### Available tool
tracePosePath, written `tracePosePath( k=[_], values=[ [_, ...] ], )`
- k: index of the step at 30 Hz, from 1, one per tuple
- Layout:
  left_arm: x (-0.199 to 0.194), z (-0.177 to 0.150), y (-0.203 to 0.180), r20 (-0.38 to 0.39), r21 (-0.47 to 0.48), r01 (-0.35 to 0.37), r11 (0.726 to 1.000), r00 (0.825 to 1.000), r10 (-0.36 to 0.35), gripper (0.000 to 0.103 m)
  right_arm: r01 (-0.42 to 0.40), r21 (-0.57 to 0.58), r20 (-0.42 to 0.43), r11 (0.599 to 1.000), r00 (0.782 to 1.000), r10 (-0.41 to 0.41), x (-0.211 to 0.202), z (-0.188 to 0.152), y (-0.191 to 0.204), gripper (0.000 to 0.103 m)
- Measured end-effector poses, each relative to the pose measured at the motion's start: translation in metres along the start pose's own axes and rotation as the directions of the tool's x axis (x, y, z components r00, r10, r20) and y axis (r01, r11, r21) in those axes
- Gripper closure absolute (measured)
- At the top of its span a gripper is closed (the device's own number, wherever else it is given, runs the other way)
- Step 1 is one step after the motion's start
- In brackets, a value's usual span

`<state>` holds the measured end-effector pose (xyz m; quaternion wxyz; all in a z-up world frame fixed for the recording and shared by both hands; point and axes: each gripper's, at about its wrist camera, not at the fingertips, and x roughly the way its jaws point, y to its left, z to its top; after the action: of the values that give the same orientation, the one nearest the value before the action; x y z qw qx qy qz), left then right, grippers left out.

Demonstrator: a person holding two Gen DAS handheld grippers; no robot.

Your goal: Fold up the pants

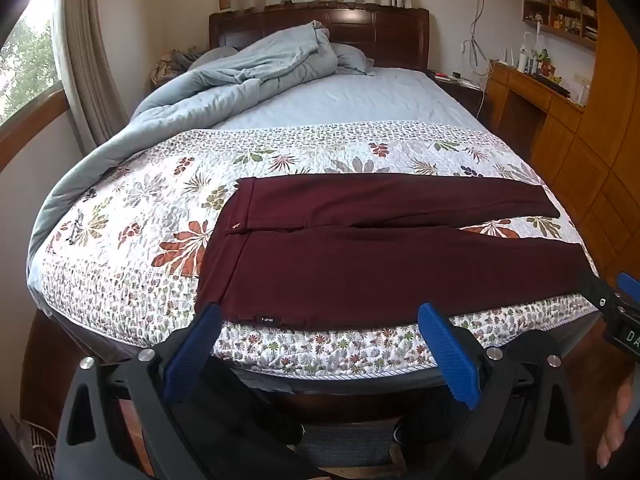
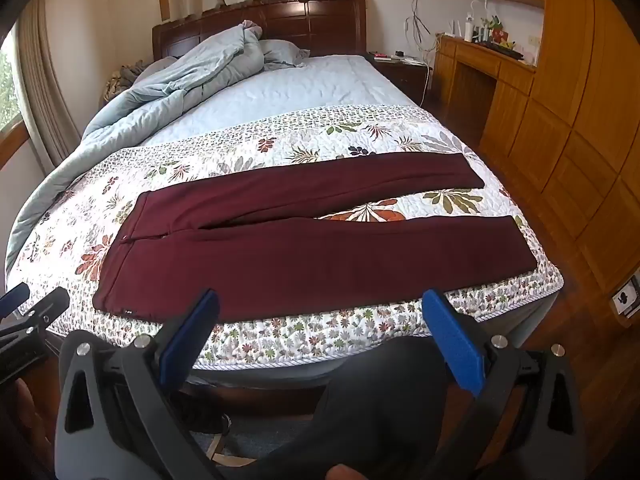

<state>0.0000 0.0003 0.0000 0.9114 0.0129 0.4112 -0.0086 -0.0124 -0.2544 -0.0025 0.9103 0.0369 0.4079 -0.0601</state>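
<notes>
Dark red pants point(image 1: 380, 264) point(image 2: 320, 256) lie flat across the foot of the bed, waistband to the left, both legs stretched to the right with a narrow gap between them. My left gripper point(image 1: 320, 312) hovers open in front of the bed's near edge, below the waist end, its blue pads wide apart and holding nothing. Open too, my right gripper point(image 2: 322, 300) hangs before the near leg with nothing between its pads. In the left wrist view the right gripper point(image 1: 618, 300) shows at the right edge; in the right wrist view the left gripper point(image 2: 28, 308) shows at the left edge.
The pants rest on a floral quilt point(image 1: 132, 216) point(image 2: 360, 132). A bunched light-blue duvet point(image 1: 240, 80) point(image 2: 172, 84) lies at the far left, near the dark wooden headboard point(image 1: 380, 28). Wooden cabinets point(image 2: 580, 120) and a desk point(image 1: 532, 96) line the right side. The person's dark-clothed legs are below the grippers.
</notes>
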Motion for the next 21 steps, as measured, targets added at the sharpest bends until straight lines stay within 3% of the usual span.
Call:
tracePosePath(
  k=[21],
  values=[
    [0.0007,-0.0008,0.0026,-0.003,0.004,-0.001,1.000,1.000,0.001,0.004,-0.003,0.002,-0.003,1.000,1.000,0.003,0.0007,-0.0006,0.0005,0.002]
  ],
)
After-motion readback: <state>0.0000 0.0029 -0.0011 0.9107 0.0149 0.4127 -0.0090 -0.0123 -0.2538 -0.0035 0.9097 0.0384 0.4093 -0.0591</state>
